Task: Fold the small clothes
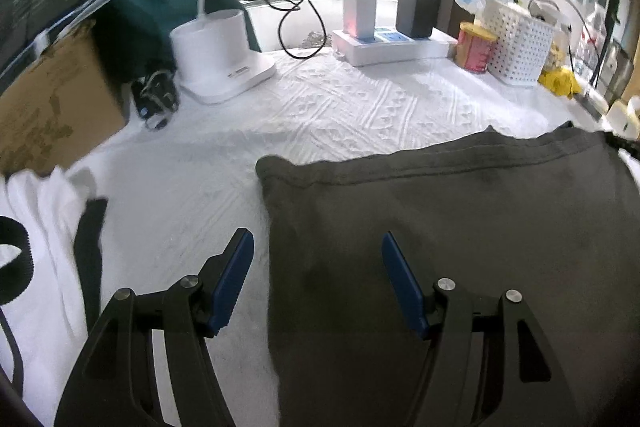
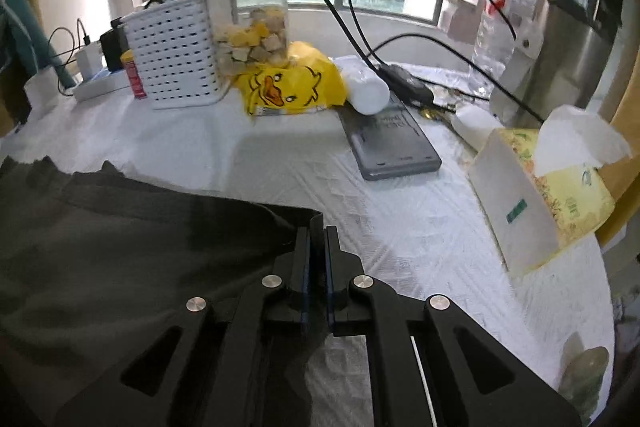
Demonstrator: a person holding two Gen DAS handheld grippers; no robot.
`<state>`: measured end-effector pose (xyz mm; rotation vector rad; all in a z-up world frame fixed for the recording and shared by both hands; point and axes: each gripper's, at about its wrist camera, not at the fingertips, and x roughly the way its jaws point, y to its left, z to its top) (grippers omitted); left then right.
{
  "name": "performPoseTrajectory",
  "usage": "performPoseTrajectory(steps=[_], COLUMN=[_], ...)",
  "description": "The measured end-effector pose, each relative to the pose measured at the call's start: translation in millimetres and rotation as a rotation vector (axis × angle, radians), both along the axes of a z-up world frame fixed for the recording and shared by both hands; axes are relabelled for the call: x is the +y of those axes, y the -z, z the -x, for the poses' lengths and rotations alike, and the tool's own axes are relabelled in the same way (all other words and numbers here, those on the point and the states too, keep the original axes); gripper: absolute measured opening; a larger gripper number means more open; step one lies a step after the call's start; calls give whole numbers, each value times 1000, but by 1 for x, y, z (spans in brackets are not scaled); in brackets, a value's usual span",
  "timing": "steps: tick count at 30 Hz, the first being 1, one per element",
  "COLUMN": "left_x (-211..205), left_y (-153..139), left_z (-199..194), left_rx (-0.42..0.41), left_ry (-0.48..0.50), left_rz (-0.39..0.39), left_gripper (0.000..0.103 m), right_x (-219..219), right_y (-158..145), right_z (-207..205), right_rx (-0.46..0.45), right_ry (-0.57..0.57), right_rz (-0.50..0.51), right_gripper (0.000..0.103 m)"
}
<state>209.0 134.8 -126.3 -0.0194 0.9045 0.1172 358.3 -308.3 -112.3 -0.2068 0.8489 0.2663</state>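
A dark grey garment (image 1: 460,247) lies spread on the white textured tablecloth (image 1: 340,107). My left gripper (image 1: 318,259) hangs open just above the garment's left edge. Its right pad (image 1: 400,283) is over the dark cloth and its left pad (image 1: 234,279) is over the tablecloth, with nothing gripped. In the right wrist view the same garment (image 2: 120,247) fills the lower left. My right gripper (image 2: 318,229) is shut on the garment's right corner, which is pinched between the pads. A white garment with black trim (image 1: 44,227) lies at the far left.
Along the back stand a white lamp base (image 1: 216,55), a cardboard box (image 1: 52,99), a power strip with chargers (image 1: 392,47) and a white basket (image 2: 176,55). To the right are a yellow duck bag (image 2: 288,87), a grey flat case (image 2: 392,143) and a tissue box (image 2: 540,195).
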Motion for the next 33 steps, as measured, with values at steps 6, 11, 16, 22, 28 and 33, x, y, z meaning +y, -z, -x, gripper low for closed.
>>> performPoseTrajectory(steps=[6,11,16,22,28,33], left_x=[24,32,25,26,25,21], left_y=[2,10,5,-8,2,0], left_z=[-27,-41,-47,-51,-60,-55], left_rx=[11,23,12,-40,7,14], left_ry=[-8,30,95,45,39,29], left_rz=[-10,41,54,13,-3,-8], left_gripper=[67,65,5,5,6,16], right_x=[4,2,3,1,0,-1], right_y=[-1,-1,-3,-13,1,0], right_z=[-1,-5,-6,-10,-19,-19], right_rx=[-9,-8,-22,-50,3,14], right_ry=[-21,-23,-17,-4,19,61], right_rz=[10,6,16,15,39,66], right_gripper=[5,5,5,5,5,13])
